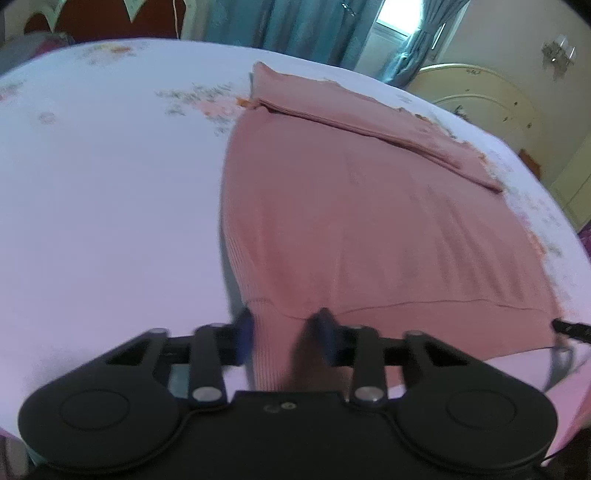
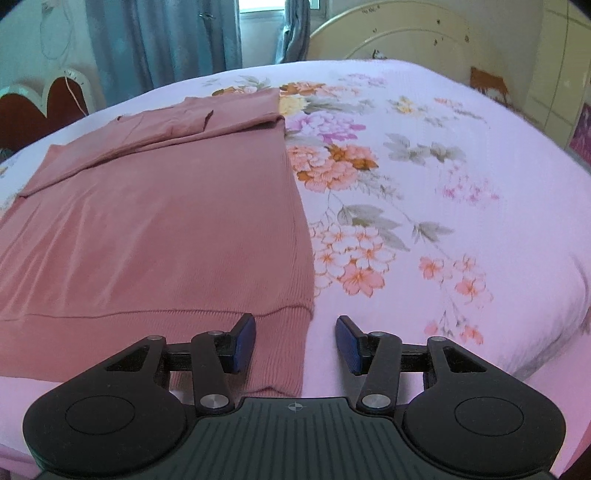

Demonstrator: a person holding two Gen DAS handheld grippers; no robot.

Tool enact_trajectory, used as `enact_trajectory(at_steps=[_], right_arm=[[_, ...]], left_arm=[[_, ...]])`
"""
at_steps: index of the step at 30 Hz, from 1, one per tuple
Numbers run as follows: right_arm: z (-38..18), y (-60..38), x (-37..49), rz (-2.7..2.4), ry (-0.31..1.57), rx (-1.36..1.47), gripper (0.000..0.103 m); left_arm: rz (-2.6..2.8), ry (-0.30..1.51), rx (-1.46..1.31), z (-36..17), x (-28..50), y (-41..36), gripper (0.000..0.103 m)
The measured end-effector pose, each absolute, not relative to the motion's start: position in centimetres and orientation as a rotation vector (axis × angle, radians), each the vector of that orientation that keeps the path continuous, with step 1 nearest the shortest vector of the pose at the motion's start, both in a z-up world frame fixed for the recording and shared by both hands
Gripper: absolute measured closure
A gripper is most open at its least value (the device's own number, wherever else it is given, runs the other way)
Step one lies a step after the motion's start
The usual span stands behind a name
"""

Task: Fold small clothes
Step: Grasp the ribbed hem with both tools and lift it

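A dusty-pink knit sweater [image 1: 369, 229] lies flat on the bed, its sleeves folded across the far end; it also shows in the right wrist view [image 2: 166, 229]. My left gripper [image 1: 284, 328] is open, its blue-padded jaws straddling the hem's near left corner, which sits between them. My right gripper [image 2: 295, 339] is open at the hem's near right corner: the left pad rests over the ribbed hem, the right pad is over bare sheet. The right gripper's tip [image 1: 569, 326] shows in the left wrist view.
The bed has a pale pink sheet [image 2: 424, 206] with a floral print to the sweater's right. A cream headboard [image 2: 388, 33] and teal curtains [image 2: 162, 40] stand beyond the bed. A cream cabinet [image 1: 476, 92] is at the far right.
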State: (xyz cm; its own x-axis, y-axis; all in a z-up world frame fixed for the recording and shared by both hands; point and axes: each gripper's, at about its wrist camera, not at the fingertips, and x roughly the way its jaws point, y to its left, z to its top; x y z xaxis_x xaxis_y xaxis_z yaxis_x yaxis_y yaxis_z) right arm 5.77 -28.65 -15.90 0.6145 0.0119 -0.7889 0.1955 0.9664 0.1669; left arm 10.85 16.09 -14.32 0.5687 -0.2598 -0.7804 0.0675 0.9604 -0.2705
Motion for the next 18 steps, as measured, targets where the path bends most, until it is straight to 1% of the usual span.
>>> enact_trajectory(at_steps=[1,2,3,6,7,11,18], right_arm=[[-15.8,-28.7,5.7,-0.098,0.909,0.27,0.079],[-15.8,-28.6,5.8,-0.097,0.911,0.277,0.08],[-15.7,-28.5,5.9,-0.098,0.914,0.276,0.081],[-15.6,-28.5,6.0,-0.091,0.922,0.299,0.092],[-15.5,-28.3,6.1,-0.088,0.926,0.292,0.094],[-14.4,-28.3,6.2,-0.064,0.906,0.304,0.096],[-10.8,-29.0,7.6,-0.007,0.814,0.381,0.096]], left_arm=[[-0.205,0.954,-0.237,-14.4,11.0,16.1,0.081],[-0.215,0.959,-0.246,-14.5,11.1,16.1,0.086],[-0.225,0.962,-0.254,-14.6,11.2,16.1,0.087],[-0.244,0.961,-0.254,-14.7,11.2,15.8,0.094],[-0.25,0.957,-0.252,-14.6,11.2,15.8,0.097],[-0.274,0.912,-0.262,-13.7,11.1,15.9,0.098],[-0.309,0.764,-0.295,-9.9,12.6,15.8,0.098]])
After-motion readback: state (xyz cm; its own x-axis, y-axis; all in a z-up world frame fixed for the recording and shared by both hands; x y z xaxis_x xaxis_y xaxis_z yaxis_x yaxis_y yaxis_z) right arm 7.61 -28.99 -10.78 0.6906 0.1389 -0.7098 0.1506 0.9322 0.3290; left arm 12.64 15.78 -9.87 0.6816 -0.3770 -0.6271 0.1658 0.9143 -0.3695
